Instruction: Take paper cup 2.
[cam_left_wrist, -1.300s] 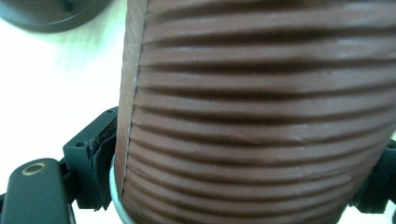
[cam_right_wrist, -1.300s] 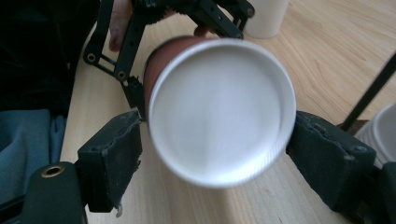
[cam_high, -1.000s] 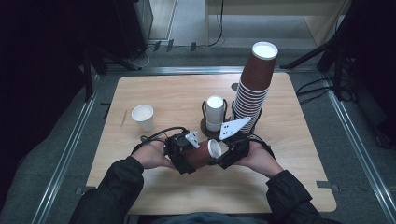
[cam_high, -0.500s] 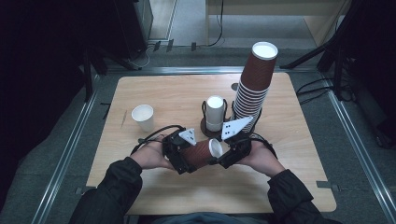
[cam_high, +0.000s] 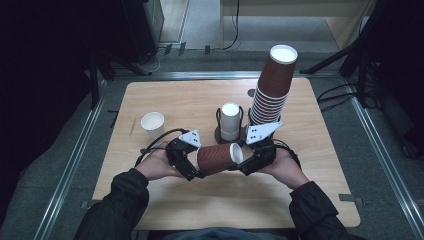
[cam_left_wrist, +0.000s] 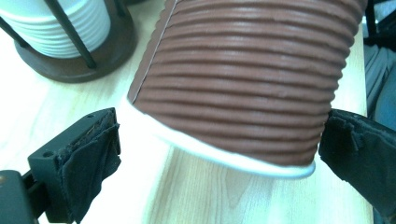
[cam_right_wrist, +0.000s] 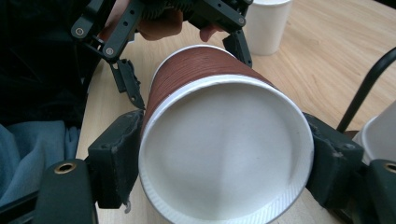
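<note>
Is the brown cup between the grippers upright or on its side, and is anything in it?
On its side and empty: the brown cup lies level between both grippers, and the right gripper view shows a bare white inside.

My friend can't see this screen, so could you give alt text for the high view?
A brown ribbed paper cup lies sideways between the left hand-held gripper and the right hand-held gripper, above a wooden table. Behind stand a tall leaning stack of brown cups, a white cup stack in a holder and a single white cup.

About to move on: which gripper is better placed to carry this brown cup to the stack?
Right gripper: its jaws press both sides of the brown ribbed cup, and it sits nearer the cup stack. The left gripper shows a gap at one jaw.
</note>
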